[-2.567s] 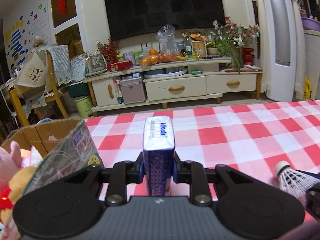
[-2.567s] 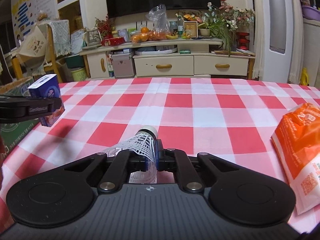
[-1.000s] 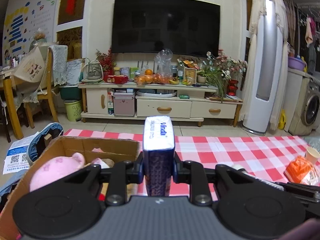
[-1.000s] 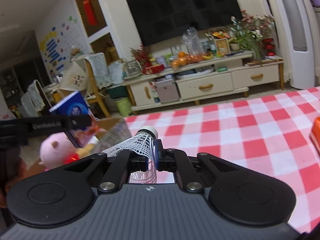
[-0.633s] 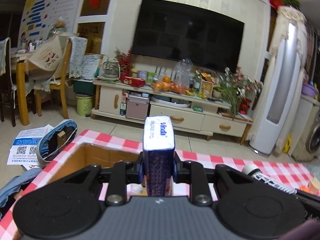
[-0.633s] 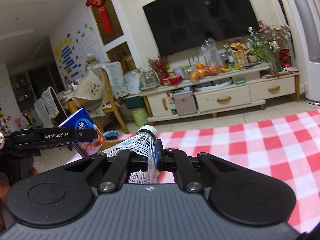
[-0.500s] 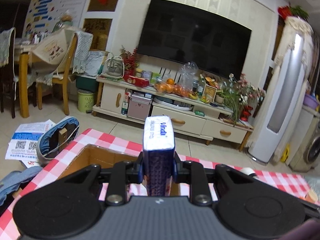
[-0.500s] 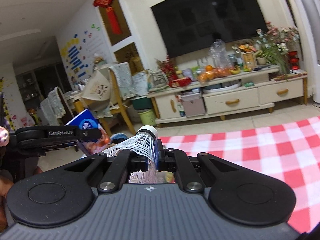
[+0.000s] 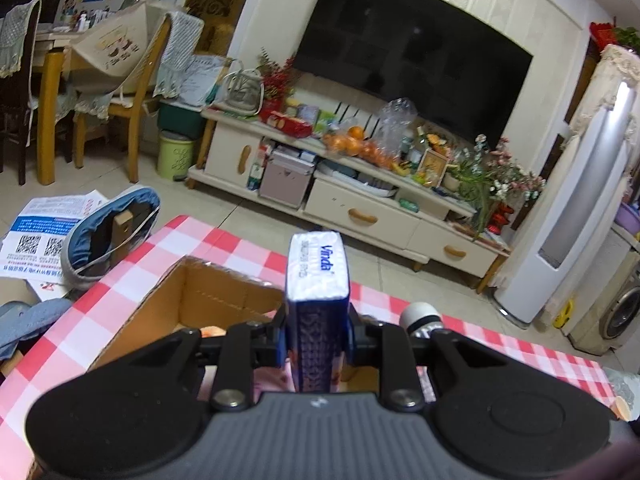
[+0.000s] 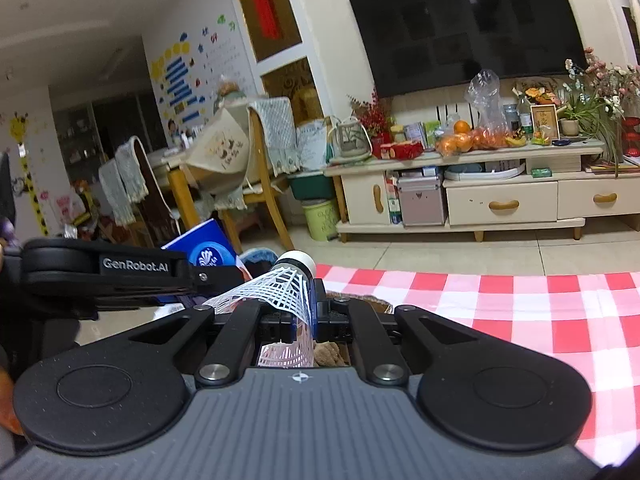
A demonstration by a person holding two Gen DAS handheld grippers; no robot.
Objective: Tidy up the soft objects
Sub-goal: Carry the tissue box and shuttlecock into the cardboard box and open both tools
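Tissues: blue Vinda tissue pack [image 9: 316, 280] stands upright between the left gripper's [image 9: 316, 336] fingers, its lower half pinched on both flat sides, its white top rising well above them.
Left fingers: narrowed onto the pack, both pads touching it.
Pack's place: above the box [image 9: 176, 300], over its near part; from the right wrist the pack [image 10: 212, 250] shows just left of the shuttlecock, behind the left gripper's side bar.
Shuttlecock: white shuttlecock [image 10: 288, 288] sits between the right gripper's [image 10: 302, 320] fingers, skirt squeezed flat, cork pointing up and forward past the fingertips.
Right fingers: closed to a narrow gap on the skirt.
Shuttlecock's place: just right of the pack, its cork [image 9: 420, 316] peeking over the left gripper; above the box's right part.
Box: open cardboard, resting on the red-checked desk [image 9: 120, 276] at its left corner; a brown plush thing [image 10: 328, 352] shows below the shuttlecock, mostly hidden.
Beyond the box: floor, then the TV cabinet [image 9: 360, 216].
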